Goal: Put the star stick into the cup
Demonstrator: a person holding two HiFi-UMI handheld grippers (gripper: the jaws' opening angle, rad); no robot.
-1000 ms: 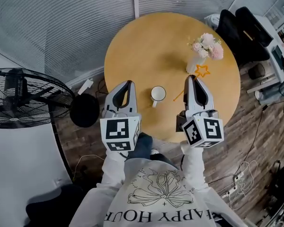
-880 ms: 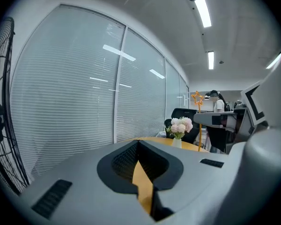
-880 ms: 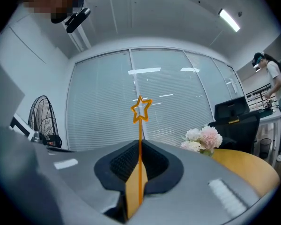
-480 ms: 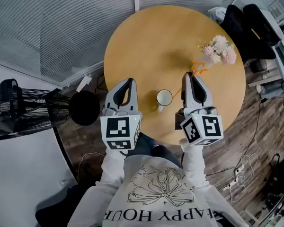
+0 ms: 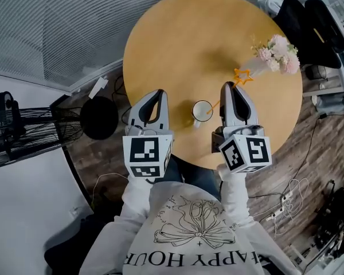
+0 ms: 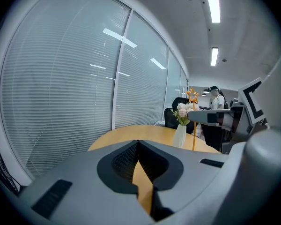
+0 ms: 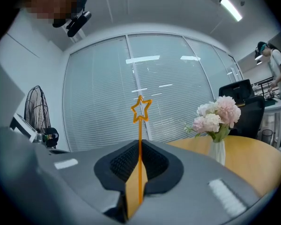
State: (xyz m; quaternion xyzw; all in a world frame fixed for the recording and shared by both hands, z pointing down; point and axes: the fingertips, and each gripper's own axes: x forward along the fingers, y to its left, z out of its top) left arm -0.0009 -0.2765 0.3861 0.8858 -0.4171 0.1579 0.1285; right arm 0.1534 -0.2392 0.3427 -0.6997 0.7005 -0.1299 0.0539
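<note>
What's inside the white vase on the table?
Pink and white flowers stick out of the vase. Its white wall hides the stem ends and whether there is water.

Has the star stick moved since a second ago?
Yes. In the head view the star stick, shut in the right claw, has shifted left toward the cup; its lower end now looks close to the cup's rim.

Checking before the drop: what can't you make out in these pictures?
Lower end of star stick: head view, too thin to tell whether it is inside the cup.
Cup: missing from both gripper views, whose lower halves the left gripper and right gripper fill.
Cup's inside: head view, too small.
</note>
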